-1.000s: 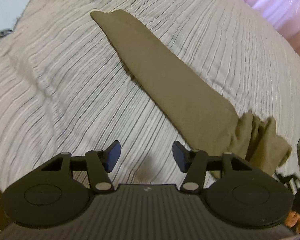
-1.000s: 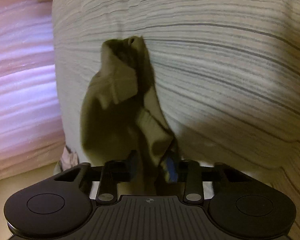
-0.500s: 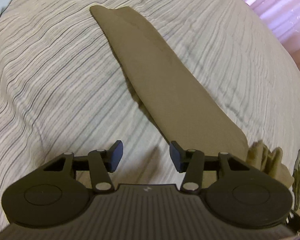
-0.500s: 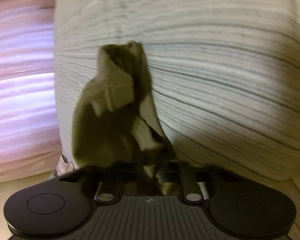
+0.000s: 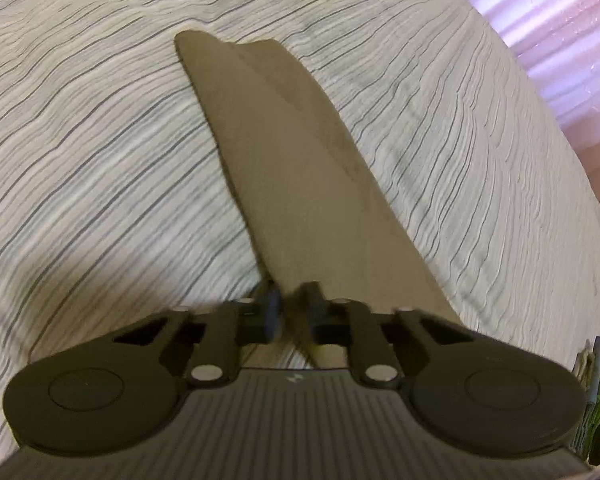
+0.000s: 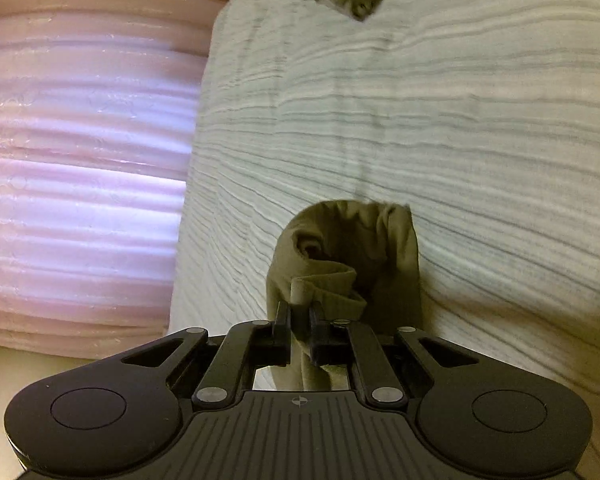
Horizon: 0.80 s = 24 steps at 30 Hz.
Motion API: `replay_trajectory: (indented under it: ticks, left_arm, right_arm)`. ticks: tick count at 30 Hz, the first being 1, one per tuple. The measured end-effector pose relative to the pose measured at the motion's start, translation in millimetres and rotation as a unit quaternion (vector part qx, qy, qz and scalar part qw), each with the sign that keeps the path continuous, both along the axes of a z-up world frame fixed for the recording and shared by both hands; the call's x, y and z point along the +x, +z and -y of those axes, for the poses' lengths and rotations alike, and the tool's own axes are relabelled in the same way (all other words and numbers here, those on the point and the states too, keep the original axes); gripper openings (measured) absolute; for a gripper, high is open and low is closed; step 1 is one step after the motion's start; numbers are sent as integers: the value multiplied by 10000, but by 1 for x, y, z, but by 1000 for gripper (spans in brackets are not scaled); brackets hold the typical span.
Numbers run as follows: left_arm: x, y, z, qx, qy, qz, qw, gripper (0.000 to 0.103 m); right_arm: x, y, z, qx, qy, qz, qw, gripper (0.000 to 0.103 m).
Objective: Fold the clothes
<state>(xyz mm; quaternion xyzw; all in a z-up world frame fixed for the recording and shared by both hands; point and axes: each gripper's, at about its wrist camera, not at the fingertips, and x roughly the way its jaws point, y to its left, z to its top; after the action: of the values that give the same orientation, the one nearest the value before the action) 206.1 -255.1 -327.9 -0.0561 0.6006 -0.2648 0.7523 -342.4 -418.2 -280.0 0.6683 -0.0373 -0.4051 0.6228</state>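
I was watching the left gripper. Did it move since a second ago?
Yes. The left gripper slid right across the striped bedspread to the near end of the olive garment and shut on it.

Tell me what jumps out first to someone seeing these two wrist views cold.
First, the long olive-brown garment, folded into a narrow strip that runs up the middle of the striped bedspread, with the left gripper shut on its near end. In the right wrist view, the right gripper pinches a bunched end of the same olive cloth. The glowing pink curtain fills the left of that view.
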Motion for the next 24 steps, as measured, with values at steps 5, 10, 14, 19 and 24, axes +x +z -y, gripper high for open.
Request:
replay_trajectory:
  ticks: [5, 10, 14, 19, 24]
  left_arm:
    - [11, 32, 10, -280, -242, 177, 9992, 0]
    - [23, 64, 21, -559, -483, 354, 9966, 0]
    - [49, 100, 52, -781, -774, 727, 9913, 0]
    - [117, 138, 140, -763, -888, 1472, 9822, 0]
    - [140, 131, 175, -494, -487, 1636, 9841, 11]
  right_arm:
    - [-1, 18, 4, -282, 53, -205, 9994, 6]
    - [-4, 63, 22, -974, -41, -154, 9951, 5]
    - [8, 103, 69, -1555, -19, -164, 9877, 5]
    - [48, 131, 158, -1826, -189, -630, 9810, 6]
    - [68, 108, 196, -1191, -281, -1281, 9842, 78]
